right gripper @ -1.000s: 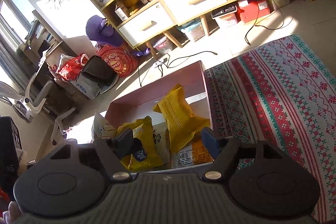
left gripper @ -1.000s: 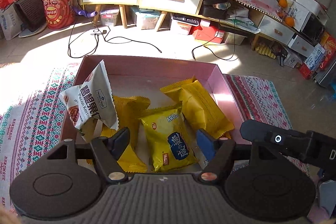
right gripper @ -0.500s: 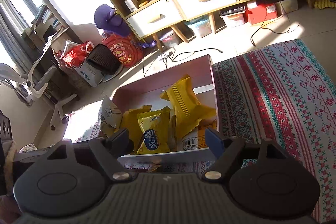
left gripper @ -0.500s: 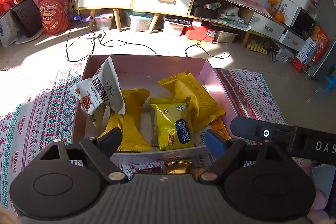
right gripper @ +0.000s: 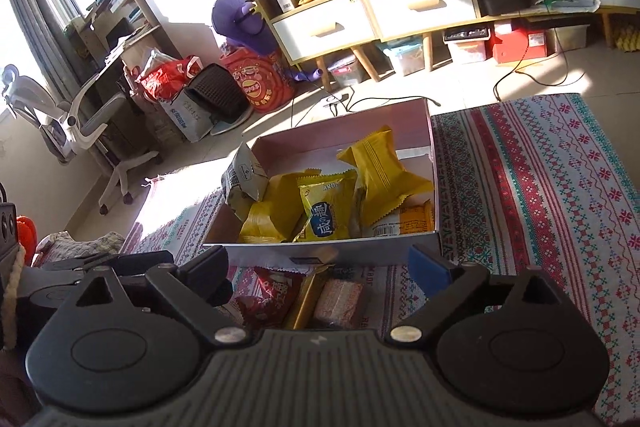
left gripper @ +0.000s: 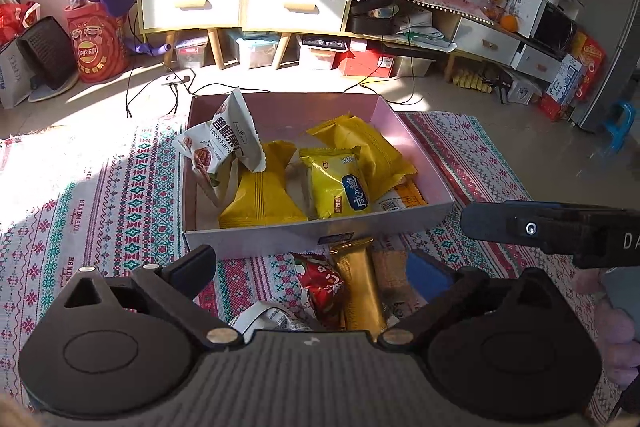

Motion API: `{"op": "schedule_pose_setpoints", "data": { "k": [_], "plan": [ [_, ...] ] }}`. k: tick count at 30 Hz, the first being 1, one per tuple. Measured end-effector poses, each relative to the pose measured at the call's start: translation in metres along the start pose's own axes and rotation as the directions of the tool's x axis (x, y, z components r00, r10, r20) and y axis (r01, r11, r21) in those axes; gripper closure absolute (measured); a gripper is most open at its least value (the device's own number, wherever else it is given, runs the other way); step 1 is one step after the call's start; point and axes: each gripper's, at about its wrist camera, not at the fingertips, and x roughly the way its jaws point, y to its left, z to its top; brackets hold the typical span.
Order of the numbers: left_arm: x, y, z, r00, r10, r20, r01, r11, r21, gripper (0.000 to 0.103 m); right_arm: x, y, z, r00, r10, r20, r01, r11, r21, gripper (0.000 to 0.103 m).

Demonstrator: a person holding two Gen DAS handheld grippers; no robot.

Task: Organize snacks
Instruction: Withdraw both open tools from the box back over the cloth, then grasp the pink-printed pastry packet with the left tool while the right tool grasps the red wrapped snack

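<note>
Snacks left outside box lay just on its near side, on rug. Gold bar ran lengthwise away from me, btwn left gripper fingers. Both grippers' fingers had just spread wide, nothing held; right gripper hovered equally near.

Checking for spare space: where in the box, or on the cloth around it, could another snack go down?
The box is bare along its far wall, behind the yellow packs. The patterned cloth lies free left of the box, and right of it in the right wrist view. The box's front half is crowded, and so is the cloth before its near wall, with a red pack and a gold bar.
</note>
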Motion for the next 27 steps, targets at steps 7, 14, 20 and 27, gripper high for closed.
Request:
{"op": "schedule_pose_setpoints", "data": {
  "k": [7, 14, 20, 27],
  "plan": [
    [-0.016, 0.016, -0.03, 1.0, 0.011, 0.018, -0.011, 1.0, -0.013, 0.0, -0.008, 0.011, -0.018, 1.0, -0.029, 0.005, 0.029, 0.996, -0.079, 0.001],
    [-0.034, 0.031, -0.054, 0.998, 0.046, 0.047, -0.046, 0.999, -0.008, 0.0, -0.007, 0.018, -0.038, 0.999, -0.052, 0.007, 0.052, 0.991, -0.122, 0.001],
    [-0.04, 0.04, -0.067, 0.998, 0.059, 0.037, -0.059, 0.998, -0.009, 0.0, 0.007, 0.018, -0.054, 0.995, -0.093, -0.02, 0.09, 0.988, -0.123, 0.001],
    [-0.038, 0.058, -0.085, 0.994, 0.106, 0.027, -0.106, 0.994, 0.002, 0.0, 0.012, 0.017, -0.07, 0.991, -0.133, -0.025, 0.128, 0.982, -0.141, 0.001]
  ]
}}
